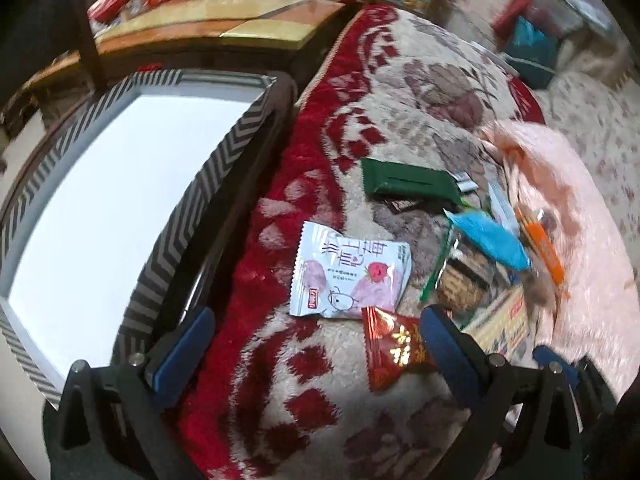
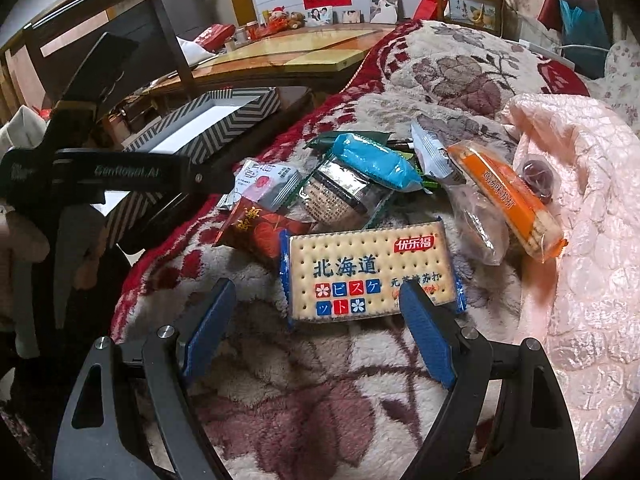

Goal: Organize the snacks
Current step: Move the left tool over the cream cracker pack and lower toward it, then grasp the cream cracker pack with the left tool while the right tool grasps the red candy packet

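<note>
On the floral fleece blanket [image 2: 320,380], the cream cracker packet [image 2: 372,276] reads "优乐福" and "北海道", lying just ahead of the right gripper [image 2: 320,332], released. The left gripper [image 1: 316,356], also spread, carries "GenRobot.AI" on its body and hovers by a red foil sachet [image 1: 394,350] beside the chevron-striped empty box [image 1: 120,208].

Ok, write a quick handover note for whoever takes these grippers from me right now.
Left hand-held gripper: open, empty, over the fleece blanket, between the box and the snack pile.
Right hand-held gripper: open, empty, just short of the cream cracker packet with blue ends.
Chevron-patterned box with white interior: nothing in it where visible.
Loose on the red-and-cream floral blanket: white strawberry-print sachet, red foil sachet, dark green bar, blue pouch, orange cracker sleeve.
Done: nothing visibly sorted. Left: all snacks.
</note>
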